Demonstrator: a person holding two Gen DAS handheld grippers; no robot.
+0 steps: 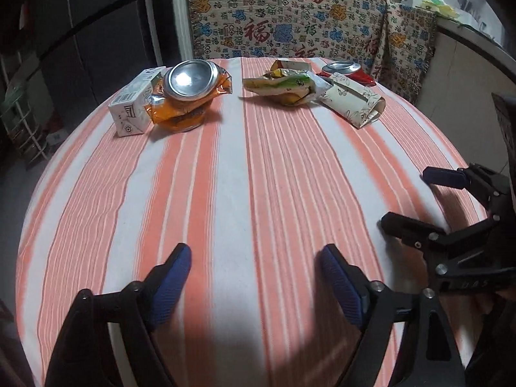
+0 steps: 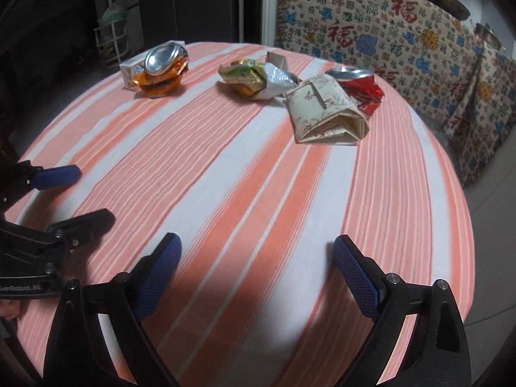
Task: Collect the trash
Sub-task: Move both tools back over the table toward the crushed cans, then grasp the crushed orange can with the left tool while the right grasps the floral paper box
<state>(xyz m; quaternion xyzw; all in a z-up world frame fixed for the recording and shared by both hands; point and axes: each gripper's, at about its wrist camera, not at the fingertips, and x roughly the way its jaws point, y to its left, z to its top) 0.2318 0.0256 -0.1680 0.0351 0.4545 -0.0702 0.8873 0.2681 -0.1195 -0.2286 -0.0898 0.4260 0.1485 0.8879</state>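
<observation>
Both our left gripper (image 1: 254, 277) and right gripper (image 2: 256, 272) hang empty with jaws apart over the striped worktop (image 1: 258, 177), ready; crushed orange can (image 1: 187, 93), wrappers (image 1: 283, 85) and red can (image 2: 358, 85) wait at its far edge.

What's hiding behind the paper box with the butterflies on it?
A crushed red can sits just behind the butterfly box. You can see its silver top and crumpled red side, but the box covers its lower part.

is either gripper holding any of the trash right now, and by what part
Nothing is held. The left gripper and right gripper are both open over the tablecloth.
</observation>
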